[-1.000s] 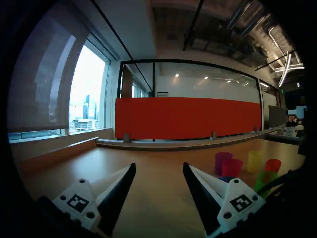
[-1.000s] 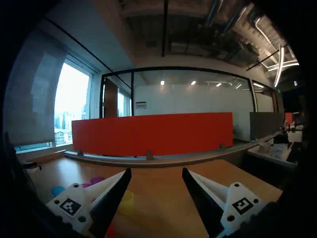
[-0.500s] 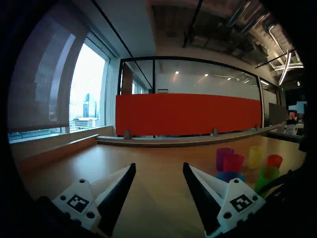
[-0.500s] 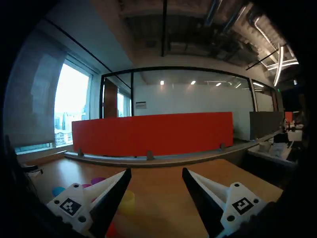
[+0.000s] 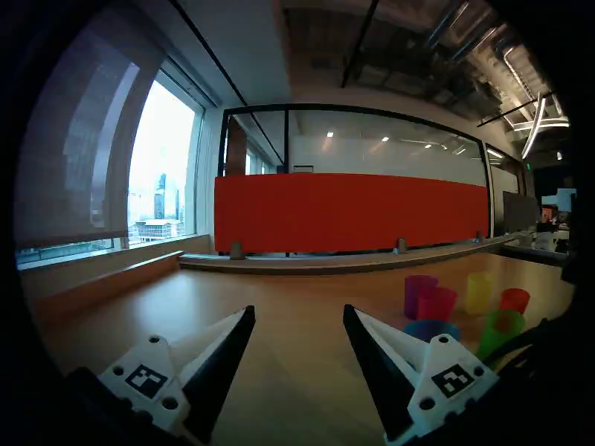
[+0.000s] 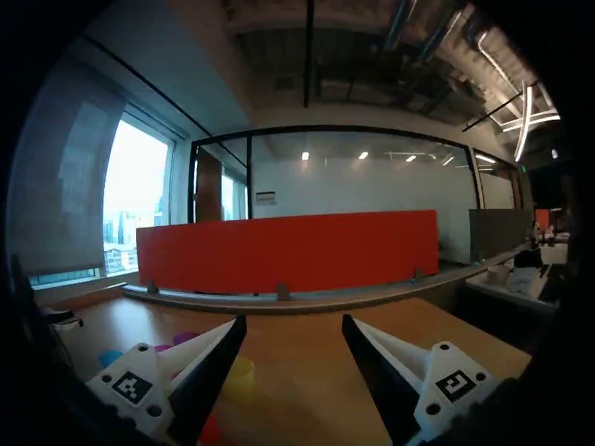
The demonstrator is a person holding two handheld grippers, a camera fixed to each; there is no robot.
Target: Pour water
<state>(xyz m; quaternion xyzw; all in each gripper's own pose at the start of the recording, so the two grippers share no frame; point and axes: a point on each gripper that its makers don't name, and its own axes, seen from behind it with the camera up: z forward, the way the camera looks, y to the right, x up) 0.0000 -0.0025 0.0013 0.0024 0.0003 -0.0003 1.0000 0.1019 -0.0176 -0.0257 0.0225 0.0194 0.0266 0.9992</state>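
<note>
Cups (image 5: 435,303) on table (image 5: 297,305), red partition (image 5: 349,215) behind

Daylight blew out the window (image 5: 160,186); small ceiling lights (image 6: 362,155) glowed. Straight lines bowed toward the edges, and the pictures' right side lay dim and soft.

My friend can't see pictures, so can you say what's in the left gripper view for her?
The left gripper is open above a wooden table, with nothing between its two fingers. To its right stands a bunch of coloured cups: purple, pink, yellow, red, green and blue. Behind them are a long red panel and a bright window.
</note>
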